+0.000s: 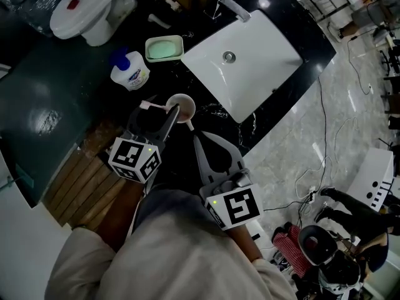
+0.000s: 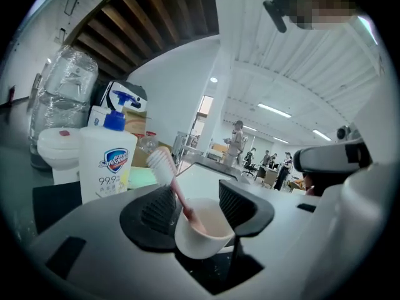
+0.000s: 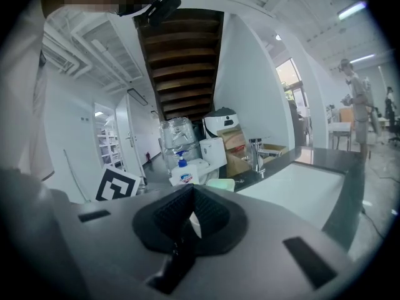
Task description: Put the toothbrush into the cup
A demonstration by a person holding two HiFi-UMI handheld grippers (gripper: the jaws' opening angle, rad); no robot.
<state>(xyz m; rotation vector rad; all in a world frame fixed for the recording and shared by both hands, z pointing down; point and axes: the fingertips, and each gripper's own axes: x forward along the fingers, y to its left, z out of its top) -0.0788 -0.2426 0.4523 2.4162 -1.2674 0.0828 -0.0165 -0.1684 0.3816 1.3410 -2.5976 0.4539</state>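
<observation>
cup (image 1: 183,108): upright on black counter (image 1: 309,39), at 8 o'clock of sink (image 1: 250,61); bottle (image 1: 130,72) at 11 o'clock of cup, well apart from it.

toothbrush (image 1: 157,107): handle end down inside cup, bristle head up and leaning out over rim toward 9 o'clock in head view. In left gripper view (image 2: 172,183), stands slanted toward 11 o'clock, close along left pad; contact with that pad not resolvable.

left gripper (image 1: 164,110): jaws spread wide, one to each side of cup (image 2: 203,236); clear gap to right pad, nothing pinched. Read as released (image 2: 197,205).

right gripper (image 1: 200,137): at 5 o'clock of cup, near but apart from it. Jaws together, nothing between them in right gripper view (image 3: 190,214); idle as far as visible.

bottle, other view (image 2: 106,161): at 10 o'clock beyond left jaw, no contact.

done: brush in cup, grip let go.

left: judged only withdrawal of left gripper past cup without knocking it; brush lean toward left pad worth watching, could drag or tip out on pull-back.

progress: judged near complete; placement itself finished, retreat not yet done.
</observation>
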